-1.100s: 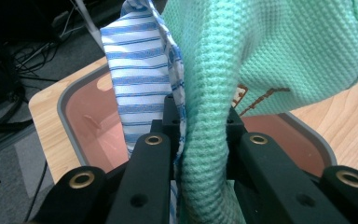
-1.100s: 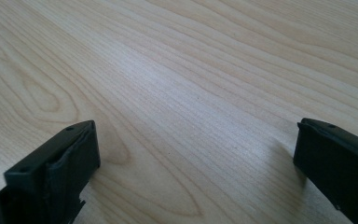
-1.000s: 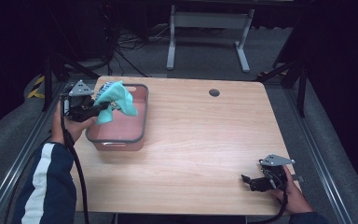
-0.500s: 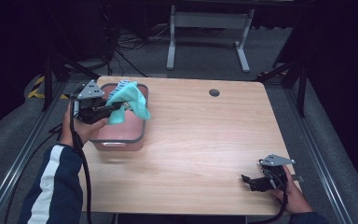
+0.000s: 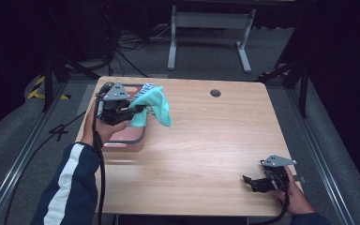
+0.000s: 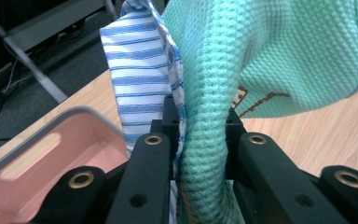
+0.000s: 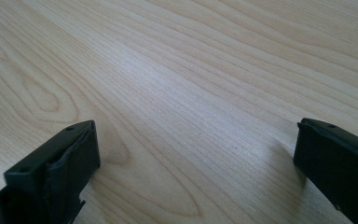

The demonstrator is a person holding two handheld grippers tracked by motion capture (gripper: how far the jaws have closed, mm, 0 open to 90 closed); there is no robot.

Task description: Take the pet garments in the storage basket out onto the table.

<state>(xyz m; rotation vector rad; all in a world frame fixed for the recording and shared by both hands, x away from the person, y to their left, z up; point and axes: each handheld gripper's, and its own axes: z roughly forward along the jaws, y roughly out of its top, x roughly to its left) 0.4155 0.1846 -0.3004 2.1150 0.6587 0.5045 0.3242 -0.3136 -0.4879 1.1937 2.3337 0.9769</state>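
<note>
High view, upper left: green cloth [image 5: 152, 108] with striped cloth [image 5: 146, 88], clamped in raised left gripper [image 5: 133, 109]; right gripper [image 5: 247, 182], jaws apart, lower right.

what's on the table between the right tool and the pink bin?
Nothing: bare wood table between right tool and pink bin, per the high view. The cloths hang from the left tool.

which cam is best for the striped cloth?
Left gripper view: the blue-striped cloth is close up, pinched with the green cloth in the left gripper. High view shows a sliver.
</note>
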